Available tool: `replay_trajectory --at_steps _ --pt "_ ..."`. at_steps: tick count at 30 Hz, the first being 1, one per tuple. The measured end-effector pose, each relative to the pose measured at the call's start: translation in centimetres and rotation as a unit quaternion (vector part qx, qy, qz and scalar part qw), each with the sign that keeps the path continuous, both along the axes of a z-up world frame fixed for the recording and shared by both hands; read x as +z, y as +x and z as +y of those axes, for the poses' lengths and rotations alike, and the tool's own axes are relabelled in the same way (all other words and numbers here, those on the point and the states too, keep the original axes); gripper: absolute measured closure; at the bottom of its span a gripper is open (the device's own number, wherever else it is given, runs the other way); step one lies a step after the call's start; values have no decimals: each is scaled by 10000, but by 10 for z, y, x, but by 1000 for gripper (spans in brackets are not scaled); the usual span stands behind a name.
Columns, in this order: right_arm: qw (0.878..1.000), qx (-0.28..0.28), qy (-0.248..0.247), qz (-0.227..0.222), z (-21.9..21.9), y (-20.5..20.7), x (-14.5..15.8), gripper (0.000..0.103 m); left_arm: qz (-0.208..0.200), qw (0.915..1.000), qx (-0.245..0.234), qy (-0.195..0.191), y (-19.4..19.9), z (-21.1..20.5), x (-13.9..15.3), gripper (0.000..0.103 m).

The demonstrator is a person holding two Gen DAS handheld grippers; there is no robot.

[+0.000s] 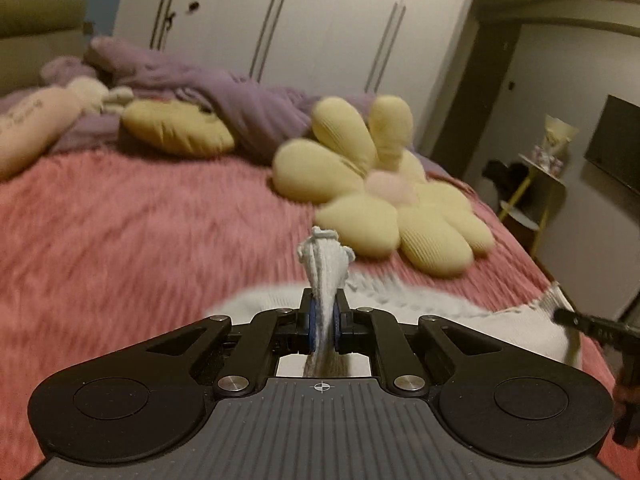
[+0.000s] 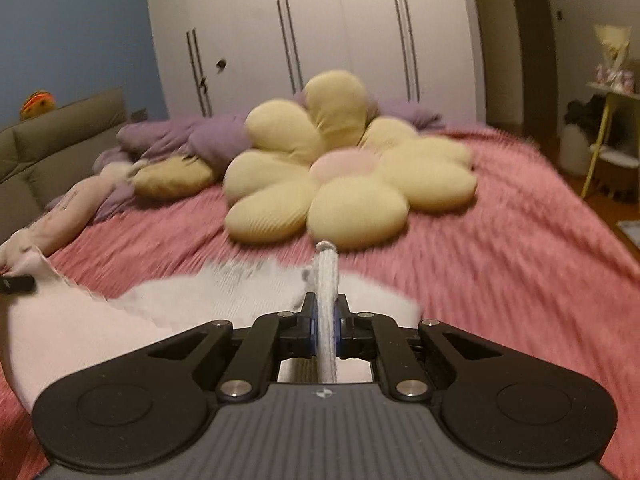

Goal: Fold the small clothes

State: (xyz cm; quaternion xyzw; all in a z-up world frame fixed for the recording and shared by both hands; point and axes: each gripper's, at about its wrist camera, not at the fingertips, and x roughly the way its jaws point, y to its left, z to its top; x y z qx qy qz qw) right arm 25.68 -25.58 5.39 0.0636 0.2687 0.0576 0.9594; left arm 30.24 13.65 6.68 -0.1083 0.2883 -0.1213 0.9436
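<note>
A small white knitted garment (image 1: 516, 322) lies on the pink furry bedspread (image 1: 120, 232). My left gripper (image 1: 325, 312) is shut on a bunched edge of it, which sticks up between the fingers. My right gripper (image 2: 325, 316) is shut on another bunched edge of the same garment (image 2: 100, 332). The garment stretches between the two grippers. The right gripper's tip (image 1: 580, 322) shows at the right edge of the left wrist view. The left gripper's tip (image 2: 16, 283) shows at the left edge of the right wrist view.
A yellow flower-shaped cushion (image 2: 344, 164) lies just beyond the garment. Behind it are a purple blanket (image 1: 224, 92), a yellow pillow (image 1: 176, 128) and a pink plush toy (image 1: 36, 120). White wardrobe doors (image 2: 320, 32) stand behind the bed. A side table (image 2: 612, 136) stands at the right.
</note>
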Motion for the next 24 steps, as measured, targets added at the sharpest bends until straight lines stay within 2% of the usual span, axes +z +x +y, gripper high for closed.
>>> replay_trajectory --at_steps 5,10,12,16,17,19,20,21,24 --pt "9994 -282 -161 144 3 61 -16 96 114 9989 249 372 65 -18 -18 93" --pt "9973 -482 -523 204 15 102 -35 96 -1 9956 487 795 100 -30 -41 93" --pt "9964 -559 -590 256 20 115 -44 96 105 9933 632 967 109 -32 -57 93" --pt "9947 -517 -811 363 33 128 -66 96 532 9834 996 1423 118 -31 -92 90" --pt "9940 -512 -889 387 35 129 -70 94 624 9812 1027 1512 118 -31 -97 86" --pt "9935 -543 -905 436 35 128 -75 78 785 9788 1054 1569 114 -28 -103 81" --pt "9943 -519 -834 410 33 123 -74 63 815 9790 1058 1540 110 -26 -104 77" --pt "9955 -471 -739 356 31 116 -72 57 835 9794 1036 1519 106 -24 -103 76" --pt "9975 -318 -515 350 25 94 -68 55 876 9791 945 1573 94 -23 -98 66"
